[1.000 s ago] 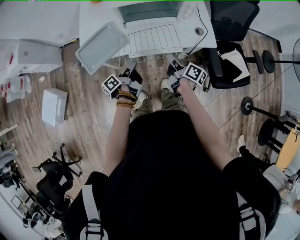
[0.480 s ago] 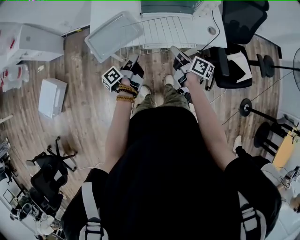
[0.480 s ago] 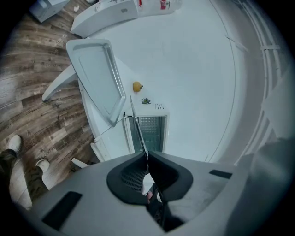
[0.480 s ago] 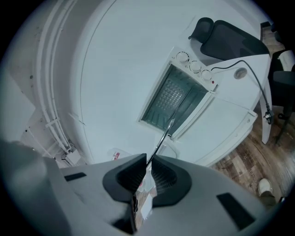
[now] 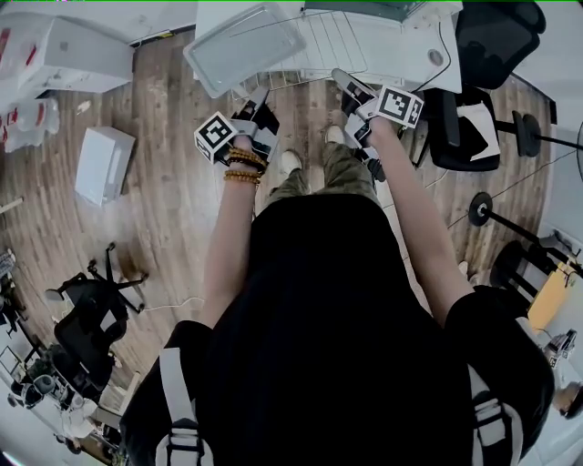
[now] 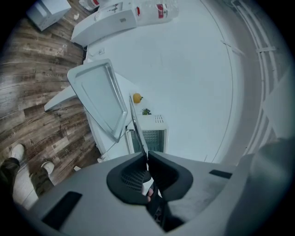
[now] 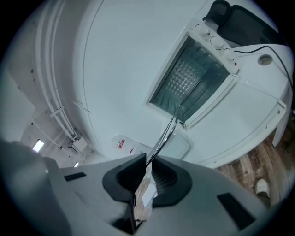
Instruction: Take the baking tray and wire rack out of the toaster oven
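The wire rack (image 5: pixel 332 50) lies flat in front of the toaster oven (image 5: pixel 364 9), sticking out over the white table's front edge. My left gripper (image 5: pixel 258 98) is shut on the rack's front left wire (image 6: pixel 137 131). My right gripper (image 5: pixel 344 80) is shut on its front right wire (image 7: pixel 165 134). In both gripper views the rack shows edge-on, running from the jaws toward the oven (image 7: pixel 191 83), whose door hangs open. The grey baking tray (image 5: pixel 244 45) rests at the table's left front corner, overhanging the edge, just left of the rack (image 6: pixel 99 99).
A black office chair (image 5: pixel 474 109) stands right of the table (image 5: pixel 428 77), with a cable and a round port on the tabletop. White boxes (image 5: pixel 102 162) sit on the wood floor at left. A small yellow object (image 6: pixel 137 97) sits on top of the oven.
Both grippers, still shut on the rack's front edge, have shifted toward the top of the head view along with the table; the tray keeps its place at the table's corner.
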A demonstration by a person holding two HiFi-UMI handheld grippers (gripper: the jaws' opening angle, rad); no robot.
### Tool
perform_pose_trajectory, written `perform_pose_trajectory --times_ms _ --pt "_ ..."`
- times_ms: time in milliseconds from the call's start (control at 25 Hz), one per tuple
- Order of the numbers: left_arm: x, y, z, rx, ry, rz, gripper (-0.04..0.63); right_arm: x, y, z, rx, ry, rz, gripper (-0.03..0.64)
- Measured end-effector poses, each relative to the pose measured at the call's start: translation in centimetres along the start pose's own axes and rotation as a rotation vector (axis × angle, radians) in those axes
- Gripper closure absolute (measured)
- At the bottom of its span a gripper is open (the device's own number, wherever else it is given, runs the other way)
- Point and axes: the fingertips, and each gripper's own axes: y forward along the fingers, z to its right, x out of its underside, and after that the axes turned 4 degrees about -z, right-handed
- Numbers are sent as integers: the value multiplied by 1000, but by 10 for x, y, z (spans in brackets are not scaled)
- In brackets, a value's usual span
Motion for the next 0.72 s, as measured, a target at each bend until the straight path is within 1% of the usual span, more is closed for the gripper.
perform_pose_trajectory --times_ms 120,200,320,520,640,720 --pt "-11 -4 -2 -2 1 24 566 0 16 -4 -25 -16 -53 572" --pt "-19 -2 -2 -12 19 32 566 -4 24 -2 -43 -18 -90 571" --pt "-30 5 1 10 33 47 566 -11 39 0 -70 -27 -139 571" --pt "-54 7 -16 -59 26 115 566 -15 70 9 -91 -21 -214 571" --pt "-70 6 -25 -93 28 125 565 -8 89 16 -82 -23 -288 560" --pt "-75 6 -31 -115 28 120 565 -3 95 23 -80 5 -321 560"
